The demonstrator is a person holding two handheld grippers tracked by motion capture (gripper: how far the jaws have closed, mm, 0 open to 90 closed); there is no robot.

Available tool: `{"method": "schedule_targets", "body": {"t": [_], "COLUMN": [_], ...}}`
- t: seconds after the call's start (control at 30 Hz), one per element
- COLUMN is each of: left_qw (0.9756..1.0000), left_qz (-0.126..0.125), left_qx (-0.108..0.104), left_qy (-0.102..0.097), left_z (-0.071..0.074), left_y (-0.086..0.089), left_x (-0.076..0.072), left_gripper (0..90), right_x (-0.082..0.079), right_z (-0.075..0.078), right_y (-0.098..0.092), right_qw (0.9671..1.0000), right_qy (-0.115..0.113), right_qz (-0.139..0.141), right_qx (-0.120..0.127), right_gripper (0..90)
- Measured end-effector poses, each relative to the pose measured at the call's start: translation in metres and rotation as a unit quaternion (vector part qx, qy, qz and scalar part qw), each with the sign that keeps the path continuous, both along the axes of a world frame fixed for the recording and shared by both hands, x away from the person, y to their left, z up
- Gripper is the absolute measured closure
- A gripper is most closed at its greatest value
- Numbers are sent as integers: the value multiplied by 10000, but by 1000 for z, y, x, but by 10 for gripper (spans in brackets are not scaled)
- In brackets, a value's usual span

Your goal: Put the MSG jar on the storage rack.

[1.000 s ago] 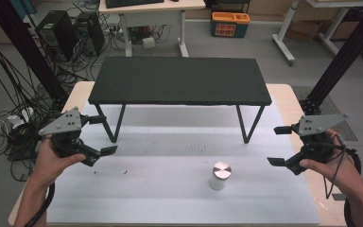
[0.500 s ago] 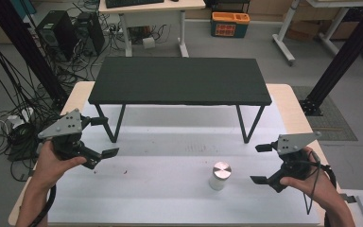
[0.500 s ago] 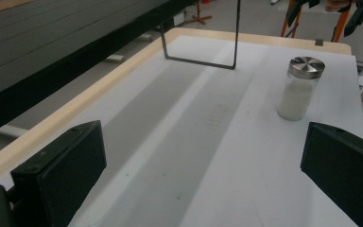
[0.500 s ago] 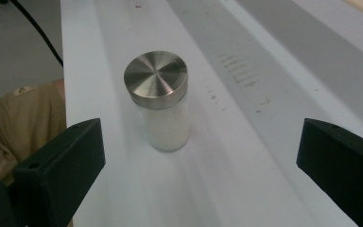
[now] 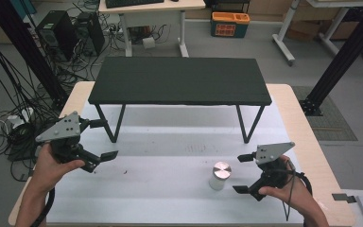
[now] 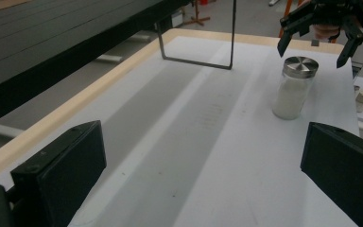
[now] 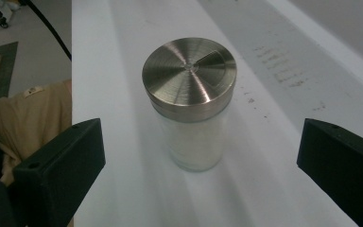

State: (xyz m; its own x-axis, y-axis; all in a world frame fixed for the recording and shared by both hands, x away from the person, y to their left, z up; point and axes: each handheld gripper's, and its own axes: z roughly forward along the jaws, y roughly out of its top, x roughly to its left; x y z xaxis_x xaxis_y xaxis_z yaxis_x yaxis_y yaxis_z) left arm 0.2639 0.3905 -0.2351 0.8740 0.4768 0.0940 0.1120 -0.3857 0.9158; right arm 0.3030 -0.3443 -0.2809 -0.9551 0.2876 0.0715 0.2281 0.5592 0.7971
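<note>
White covering runs over the whole desk (image 5: 170,189), and it looks slick, so a nudge could slide things. Behind stands a black shelf (image 5: 179,80). My left gripper (image 5: 97,139) waits wide open, empty, near the left edge. My right gripper (image 5: 243,172), also wide and empty, faces the jar (image 5: 220,176) near the front edge, right of middle; clipping its steel lid (image 7: 189,71) off-centre could topple it.

From my feed, a grey floor (image 5: 354,90) surrounds the counter (image 5: 298,113). Beyond the counter stands a light desk (image 5: 151,7); left of that desk, computer towers (image 5: 71,30) and tangled cables (image 5: 9,109); right, an orange bin (image 5: 230,23).
</note>
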Motion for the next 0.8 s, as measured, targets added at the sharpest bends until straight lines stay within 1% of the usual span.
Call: {"method": "schedule_targets", "body": {"t": [0.13, 0.33, 0.37, 0.4, 0.63, 0.7, 0.8], "left_qw": [10000, 10000, 10000, 10000, 10000, 10000, 10000], "left_qz": [4, 2, 0, 0, -31, -32, -16], "left_qx": [4, -8, -9, -7, 8, 15, 10], "left_qy": [-5, 2, 3, -2, -20, -23, -14], "left_z": [-1, -2, -2, -2, -1, -1, -2], "left_y": [1, 3, 3, 3, 3, 4, 4], "left_x": [-1, -2, -2, -3, -4, -4, -4], "left_gripper": [11, 11, 11, 11, 12, 12, 12], "right_x": [1, 3, 3, 4, 5, 6, 6], "right_z": [-5, -14, -14, -18, -28, -31, -32], "right_y": [7, 19, 19, 21, 27, 28, 30], "right_qw": [10000, 10000, 10000, 10000, 9999, 9999, 9999], "right_qy": [16, 37, 37, 59, 106, 84, 19], "right_qz": [-13, -15, -15, -18, -10, 9, 28], "right_qx": [-9, 43, 43, 74, 103, 139, 147], "right_gripper": [16, 16, 16, 16, 18, 19, 74]}}
